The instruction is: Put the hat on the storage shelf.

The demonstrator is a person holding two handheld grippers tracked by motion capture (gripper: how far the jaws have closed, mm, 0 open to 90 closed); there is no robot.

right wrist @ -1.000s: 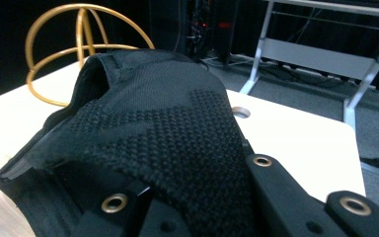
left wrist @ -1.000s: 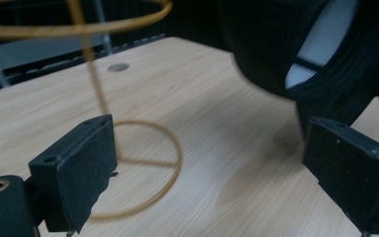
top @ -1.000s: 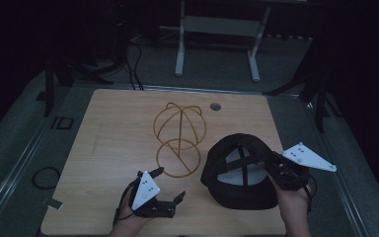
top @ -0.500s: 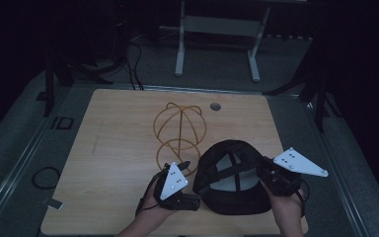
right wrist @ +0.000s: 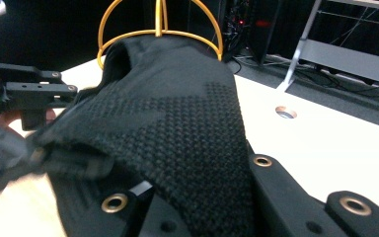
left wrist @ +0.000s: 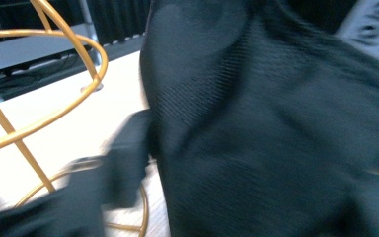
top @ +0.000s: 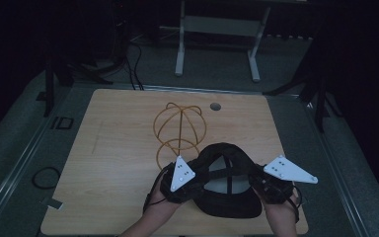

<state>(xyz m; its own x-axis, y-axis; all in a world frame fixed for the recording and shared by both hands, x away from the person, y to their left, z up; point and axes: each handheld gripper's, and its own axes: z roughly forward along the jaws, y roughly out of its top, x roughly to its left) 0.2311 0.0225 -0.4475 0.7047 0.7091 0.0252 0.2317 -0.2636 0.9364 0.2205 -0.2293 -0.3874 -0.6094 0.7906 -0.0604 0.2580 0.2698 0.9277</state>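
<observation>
A black cap (top: pixel 217 153) hangs upside down between my two grippers, near the front of the table. My right gripper (top: pixel 257 186) is shut on its right rim, and the knit fabric (right wrist: pixel 177 128) drapes over the jaws of my right gripper (right wrist: pixel 202 197). At the cap's left rim is my left gripper (top: pixel 196 183), whose jaws have just been closing. The cap's wall (left wrist: pixel 276 123) lies between them, one blurred finger (left wrist: pixel 126 158) just left of it, not plainly pressing. Behind the cap stands a gold wire hat stand (top: pixel 179 129), also close in the gripper views (left wrist: pixel 54 39) (right wrist: pixel 160 19).
The wooden table (top: pixel 118 148) has a round cable hole (top: pixel 215 106) at the back. A metal frame (top: pixel 217 29) stands on the floor beyond it, and a cable loop (top: pixel 47 177) lies left of the table. My left gripper (right wrist: pixel 34 94) faces the right gripper view.
My left gripper has moved right from the bare table up to the cap's left rim, and its jaws have narrowed. The cap and right gripper have shifted slightly left.
</observation>
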